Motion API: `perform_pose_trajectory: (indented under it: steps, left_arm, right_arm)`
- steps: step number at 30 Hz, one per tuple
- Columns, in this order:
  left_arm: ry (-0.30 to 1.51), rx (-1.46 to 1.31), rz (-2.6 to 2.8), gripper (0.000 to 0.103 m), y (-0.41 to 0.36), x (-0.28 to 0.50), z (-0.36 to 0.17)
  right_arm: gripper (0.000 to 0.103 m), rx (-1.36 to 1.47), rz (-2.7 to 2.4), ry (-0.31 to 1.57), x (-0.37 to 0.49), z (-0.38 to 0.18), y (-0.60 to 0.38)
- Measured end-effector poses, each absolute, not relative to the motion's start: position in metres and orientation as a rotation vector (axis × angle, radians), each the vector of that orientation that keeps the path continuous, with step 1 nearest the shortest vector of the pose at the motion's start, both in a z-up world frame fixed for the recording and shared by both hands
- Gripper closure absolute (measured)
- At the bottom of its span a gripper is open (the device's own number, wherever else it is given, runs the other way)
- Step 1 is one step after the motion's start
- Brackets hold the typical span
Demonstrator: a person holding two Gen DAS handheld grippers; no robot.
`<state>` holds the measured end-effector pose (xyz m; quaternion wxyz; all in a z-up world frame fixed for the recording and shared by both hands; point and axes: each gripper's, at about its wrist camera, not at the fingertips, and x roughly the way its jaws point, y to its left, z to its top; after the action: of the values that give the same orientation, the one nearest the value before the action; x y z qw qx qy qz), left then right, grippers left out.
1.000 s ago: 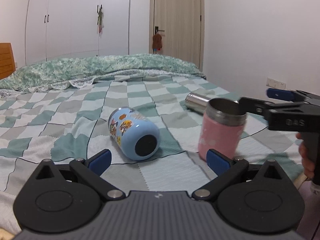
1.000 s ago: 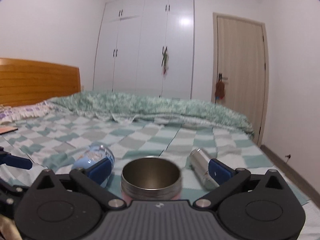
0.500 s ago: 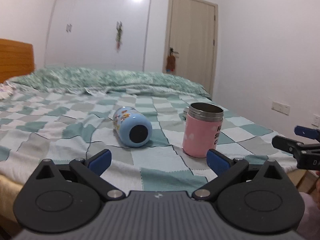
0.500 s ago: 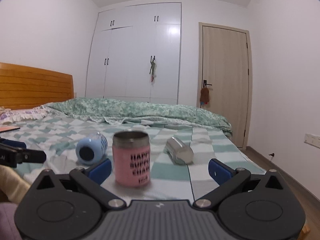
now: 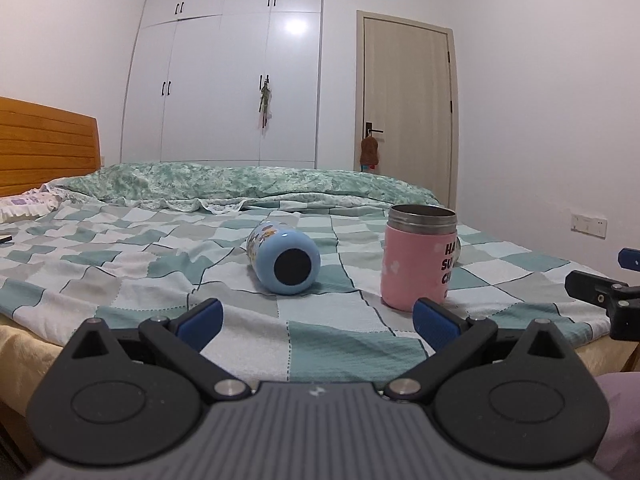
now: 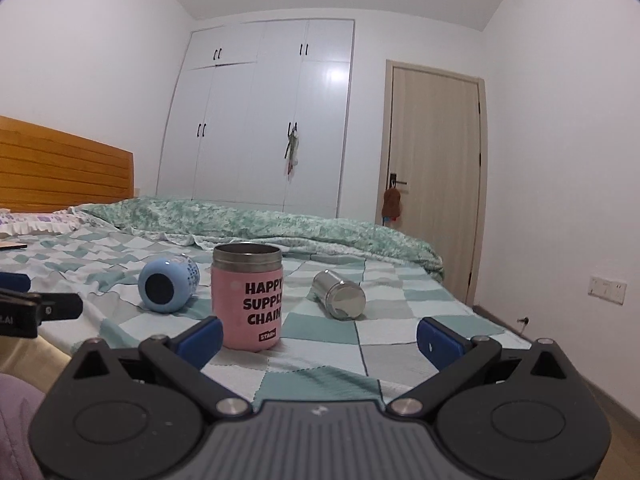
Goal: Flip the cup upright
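A pink cup (image 5: 416,258) with a steel rim stands upright on the checkered bedspread (image 5: 120,264), open end up. It also shows in the right wrist view (image 6: 248,296) with black lettering. My left gripper (image 5: 316,320) is open and empty, held back near the bed's front edge. My right gripper (image 6: 320,338) is open and empty, also back from the cup. The right gripper's tip shows at the right edge of the left wrist view (image 5: 600,292).
A light blue cartoon bottle (image 5: 286,256) lies on its side left of the pink cup, also in the right wrist view (image 6: 168,284). A steel cup (image 6: 339,295) lies on its side to the right. A folded green quilt (image 6: 260,224) lies behind.
The right gripper has let go of the pink cup, which now stands upright on the bed. Both grippers have drawn back and lowered toward the bed's edge.
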<state>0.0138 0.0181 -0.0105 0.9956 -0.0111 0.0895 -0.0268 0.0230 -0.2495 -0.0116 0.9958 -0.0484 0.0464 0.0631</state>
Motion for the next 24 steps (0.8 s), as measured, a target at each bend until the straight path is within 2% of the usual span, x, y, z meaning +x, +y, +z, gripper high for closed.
perform_pose_trajectory:
  steps: [24]
  left_arm:
    - [0.164, -0.008, -0.064, 0.000, 0.0144, 0.0098, -0.0114]
  right_arm:
    - [0.000, -0.087, 0.122, 0.094, 0.0258, -0.0121, -0.2532]
